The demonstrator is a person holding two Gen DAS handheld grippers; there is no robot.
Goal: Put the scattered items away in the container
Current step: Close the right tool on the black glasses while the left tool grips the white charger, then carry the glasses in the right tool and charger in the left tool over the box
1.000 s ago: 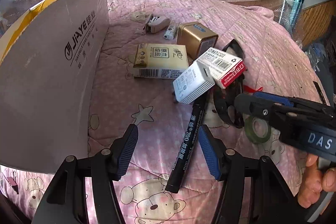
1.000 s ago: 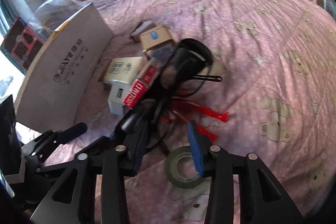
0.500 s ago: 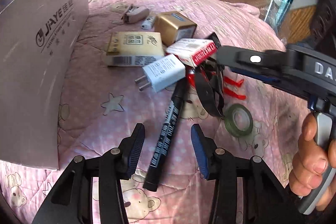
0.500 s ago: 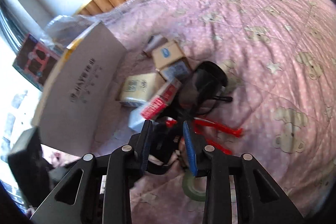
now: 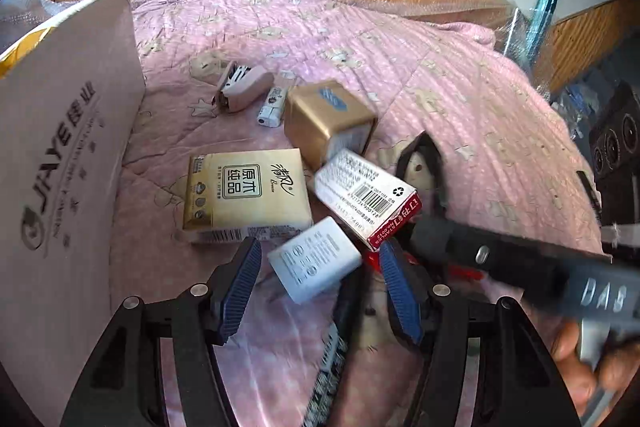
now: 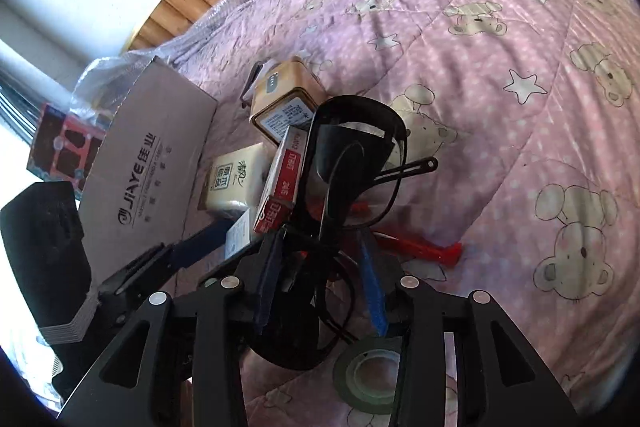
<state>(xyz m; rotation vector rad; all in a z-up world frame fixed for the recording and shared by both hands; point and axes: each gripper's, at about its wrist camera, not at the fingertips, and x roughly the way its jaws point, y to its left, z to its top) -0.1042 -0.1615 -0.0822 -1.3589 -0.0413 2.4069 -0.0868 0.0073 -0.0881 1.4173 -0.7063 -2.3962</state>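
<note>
Black marker (image 5: 334, 347) blurred, lower end cut off at the frame's bottom edge, upper end hidden behind the white charger (image 5: 314, 259). Right gripper (image 6: 320, 279) closed around the sunglasses (image 6: 352, 163), contact with the frame impossible to confirm. Green tape roll (image 6: 370, 379) partly covered by a gripper finger. Hand (image 5: 588, 379) smeared by motion and clipped at the right edge. Cardboard box (image 5: 60, 155) cut off on the left, inside unseen.

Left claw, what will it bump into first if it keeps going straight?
Probably the white charger, which lies right between the open left claw fingers. The black marker runs underneath, so depth is a little unclear.
</note>
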